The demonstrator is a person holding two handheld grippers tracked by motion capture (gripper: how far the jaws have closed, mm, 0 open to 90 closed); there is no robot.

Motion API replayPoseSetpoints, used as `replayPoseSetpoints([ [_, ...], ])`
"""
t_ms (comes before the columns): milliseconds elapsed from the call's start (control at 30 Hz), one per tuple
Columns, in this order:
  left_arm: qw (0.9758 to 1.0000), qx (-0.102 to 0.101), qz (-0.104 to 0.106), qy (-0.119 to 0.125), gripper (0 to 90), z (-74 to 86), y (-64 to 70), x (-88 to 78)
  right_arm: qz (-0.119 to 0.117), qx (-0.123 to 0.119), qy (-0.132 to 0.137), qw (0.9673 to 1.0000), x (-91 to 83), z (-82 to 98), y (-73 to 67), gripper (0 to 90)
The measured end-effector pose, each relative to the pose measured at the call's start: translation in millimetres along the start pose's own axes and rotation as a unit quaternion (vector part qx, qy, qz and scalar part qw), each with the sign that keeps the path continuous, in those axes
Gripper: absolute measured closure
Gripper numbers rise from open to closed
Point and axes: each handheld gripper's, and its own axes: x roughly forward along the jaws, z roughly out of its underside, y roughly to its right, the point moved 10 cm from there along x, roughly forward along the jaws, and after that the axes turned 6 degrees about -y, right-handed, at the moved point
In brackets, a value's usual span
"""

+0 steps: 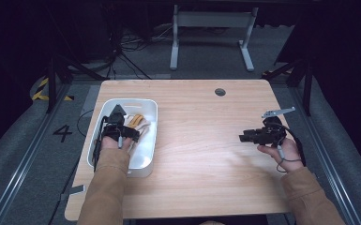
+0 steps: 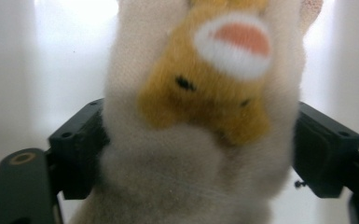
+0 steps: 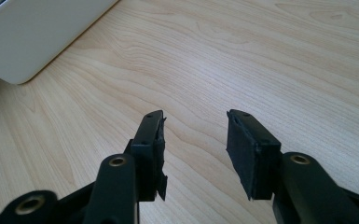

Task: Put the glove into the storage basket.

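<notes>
We see a big wooden counter [image 1: 201,140] with a small round hole [image 1: 220,92] near its far edge. On the left side of the counter sits a white bin [image 1: 146,154] with round corners. Inside the bin lies a soft toy [image 1: 138,123] that is cream and orange.

The left tongs [image 1: 118,123] reach down into the bin. In the left gripper view, the soft toy [image 2: 200,116] sits right between the two black jaws. Each jaw presses on one side of its fuzzy body, so the left tongs have hold of the toy. We can see an orange patch with small black dots, and a white and pink spot above it.

The right tongs [image 1: 244,137] are over the right side of the counter, well apart from the bin. In the right gripper view, the right tongs [image 3: 195,122] are open with a wide gap, and they hold nothing. Bare wood shows between the jaws. A corner of the white bin [image 3: 32,37] shows at the top left there.
</notes>
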Motion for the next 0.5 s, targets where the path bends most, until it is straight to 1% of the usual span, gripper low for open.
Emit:
replayPoseSetpoints([
  [33,1.0000,0.002,0.005,-0.002,14.5,-0.1,0.9,-0.6,0.000,0.000,0.000,1.0000,-0.1,0.0,0.1,56.8],
  [100,1.0000,-0.002,0.009,0.001,12.2,-1.0,2.0,-1.0,-0.001,0.002,0.001,1.0000,-0.2,0.1,0.4,56.8],
  [200,0.9999,0.002,0.015,0.006,9.0,-2.4,3.3,-2.6,-0.001,0.003,0.000,1.0000,-0.4,0.4,0.7,56.8],
  [300,0.9999,0.005,0.014,0.005,7.9,-2.6,2.8,-3.1,-0.001,0.004,0.000,1.0000,-0.4,0.5,0.8,56.7],
  [367,0.9999,0.006,0.010,0.010,7.2,-3.6,1.7,-4.1,-0.001,0.003,0.000,1.0000,-0.3,0.6,0.5,56.8],
  [400,0.9999,0.009,0.010,0.009,6.9,-3.5,1.0,-5.2,-0.001,0.003,0.000,1.0000,-0.3,0.5,0.5,56.8],
  [433,0.9998,0.010,0.016,0.011,6.5,-4.0,1.5,-6.3,-0.001,0.003,0.000,1.0000,-0.4,0.5,0.5,56.7],
  [467,0.9997,0.008,0.016,0.015,6.5,-4.6,1.7,-7.2,-0.002,0.004,0.000,1.0000,-0.4,0.5,0.6,56.6],
  [500,0.9996,0.010,0.017,0.019,5.7,-5.4,1.7,-8.6,-0.001,0.004,0.000,1.0000,-0.4,0.5,0.7,56.5],
])
